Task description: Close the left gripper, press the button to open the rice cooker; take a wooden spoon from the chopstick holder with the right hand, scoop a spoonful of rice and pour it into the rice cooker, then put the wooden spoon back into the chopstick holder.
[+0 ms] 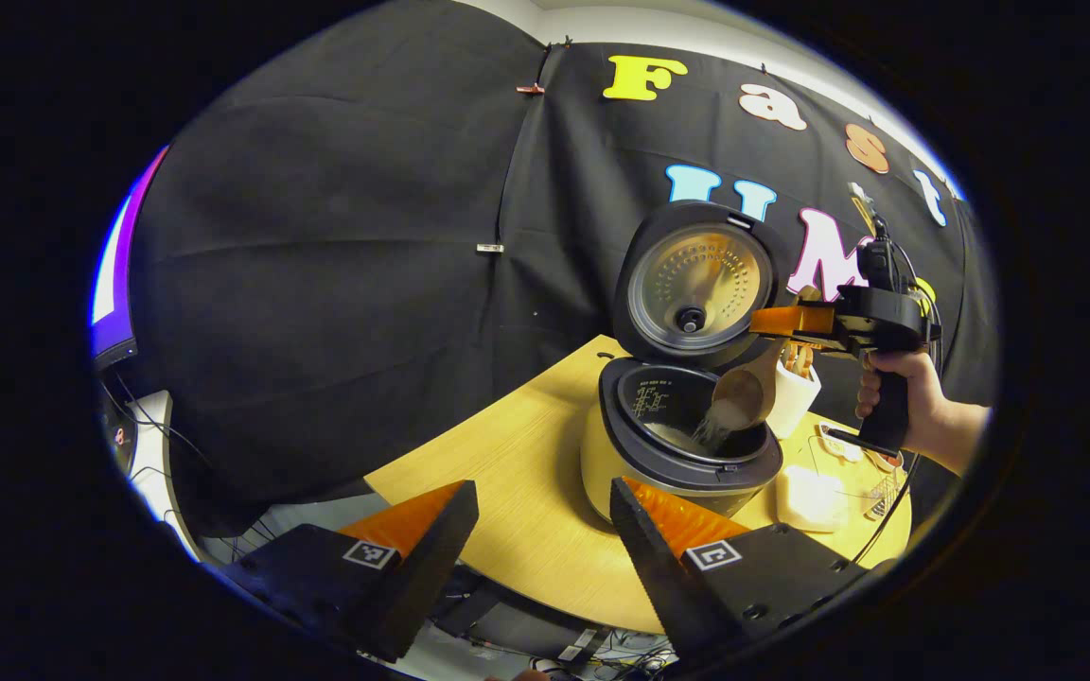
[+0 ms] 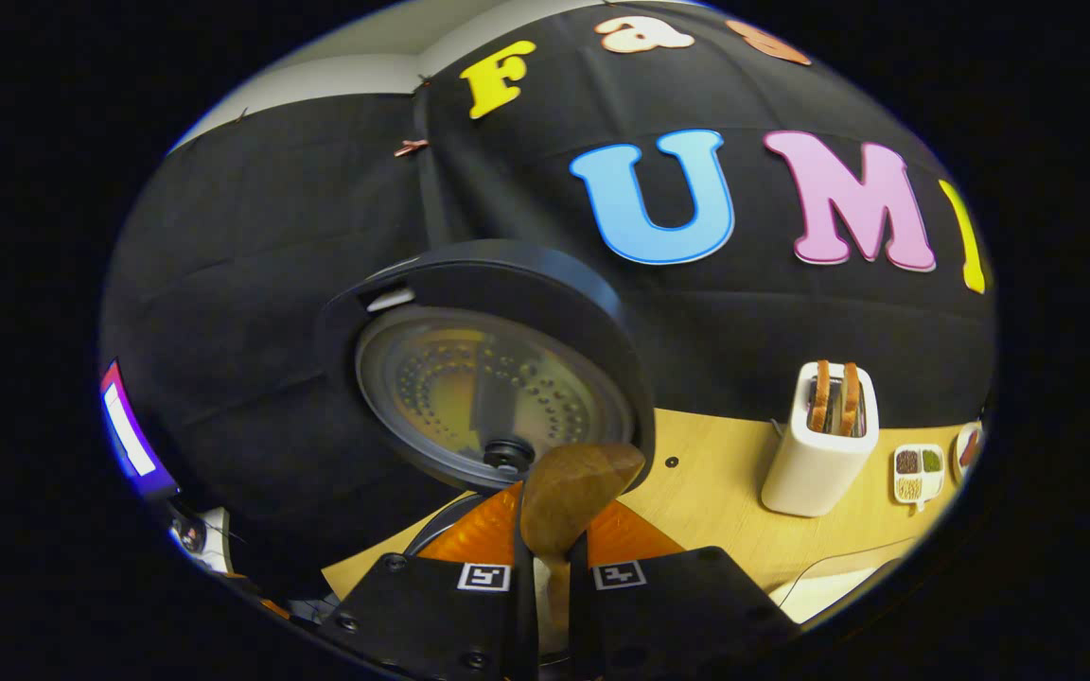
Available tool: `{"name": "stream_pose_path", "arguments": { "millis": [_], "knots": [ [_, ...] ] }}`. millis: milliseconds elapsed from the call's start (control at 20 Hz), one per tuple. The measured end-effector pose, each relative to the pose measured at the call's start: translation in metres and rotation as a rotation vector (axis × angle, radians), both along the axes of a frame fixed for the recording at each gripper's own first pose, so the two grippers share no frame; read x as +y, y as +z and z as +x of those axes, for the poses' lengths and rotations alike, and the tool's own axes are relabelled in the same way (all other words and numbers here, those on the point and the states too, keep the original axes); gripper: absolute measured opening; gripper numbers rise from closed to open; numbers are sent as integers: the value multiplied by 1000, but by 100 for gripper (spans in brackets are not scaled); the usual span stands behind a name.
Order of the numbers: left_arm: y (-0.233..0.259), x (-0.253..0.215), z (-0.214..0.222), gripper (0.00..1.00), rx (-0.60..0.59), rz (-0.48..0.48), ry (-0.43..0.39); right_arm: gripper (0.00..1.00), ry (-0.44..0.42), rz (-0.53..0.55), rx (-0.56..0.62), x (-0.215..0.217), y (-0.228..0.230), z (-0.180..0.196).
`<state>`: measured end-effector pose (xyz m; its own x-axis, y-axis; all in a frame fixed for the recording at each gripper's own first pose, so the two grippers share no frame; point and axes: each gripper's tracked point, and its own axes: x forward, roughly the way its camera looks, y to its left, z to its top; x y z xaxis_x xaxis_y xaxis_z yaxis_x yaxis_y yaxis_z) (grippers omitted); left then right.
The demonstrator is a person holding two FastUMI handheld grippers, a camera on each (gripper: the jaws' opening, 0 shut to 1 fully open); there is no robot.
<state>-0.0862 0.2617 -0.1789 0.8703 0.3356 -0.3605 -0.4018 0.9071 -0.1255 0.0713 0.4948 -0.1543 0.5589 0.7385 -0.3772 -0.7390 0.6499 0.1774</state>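
In the left gripper view we see the left gripper (image 1: 545, 530) nearest us, its jaws spread wide with nothing between them, hanging off the near edge of the wooden table (image 1: 526, 473). Just past it the rice cooker (image 1: 677, 454) stands near that edge with its lid (image 1: 696, 284) swung upright. Over the open pot the wooden spoon (image 1: 744, 392) tilts bowl-down, and rice (image 1: 713, 427) pours from it into the cooker. The right gripper (image 1: 777, 322) pinches the spoon's handle above, held by a hand (image 1: 905, 397) reaching in from the right edge. Behind the spoon we make out a white holder (image 1: 796, 392), partly hidden, so we cannot tell what stands in it.

In the right gripper view the right gripper (image 2: 550, 567) has its jaws pressed onto the spoon (image 2: 573, 492), with the lid (image 2: 498, 397) right behind it. Farther along the table (image 2: 715, 501), toward its back edge, stands a white toaster (image 2: 824, 445) with two slices in it, and beside that a small divided dish (image 2: 917, 471).
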Motion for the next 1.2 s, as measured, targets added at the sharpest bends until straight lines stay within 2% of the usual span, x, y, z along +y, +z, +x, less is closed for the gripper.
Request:
{"name": "stream_pose_path", "arguments": {
  "millis": [150, 250, 450, 600, 750, 800, 900, 1050, 1200],
  "knots": [
    [-5, 1, 0, 95, 5, -2, 1, 17, 133, -51, -144, 13, 9, -19],
    [-5, 1, 0, 95, 4, 5, 0, 17, 201, -73, -162, 22, 2, -35],
    [-5, 0, -1, 95, 10, 29, -2, 17, 296, -125, -231, 30, -8, -55],
    [-3, -2, 1, 95, 11, 42, -14, 17, 323, -148, -230, 29, -14, -64],
    [0, -6, 5, 95, 3, 59, -30, 17, 276, -106, -200, 20, 1, -57],
    [3, -8, 8, 92, 0, 63, -38, 17, 244, -81, -189, 15, 10, -51],
    [7, -15, 16, 95, -9, 69, -60, 17, 167, -27, -153, -1, 28, -37],
    [11, -28, 27, 95, -16, 77, -104, 17, 50, 27, -115, -37, 57, -11],
    [14, -48, 42, 95, -26, 89, -159, 17, -52, 52, -139, -85, 87, 13]
  ]
}}
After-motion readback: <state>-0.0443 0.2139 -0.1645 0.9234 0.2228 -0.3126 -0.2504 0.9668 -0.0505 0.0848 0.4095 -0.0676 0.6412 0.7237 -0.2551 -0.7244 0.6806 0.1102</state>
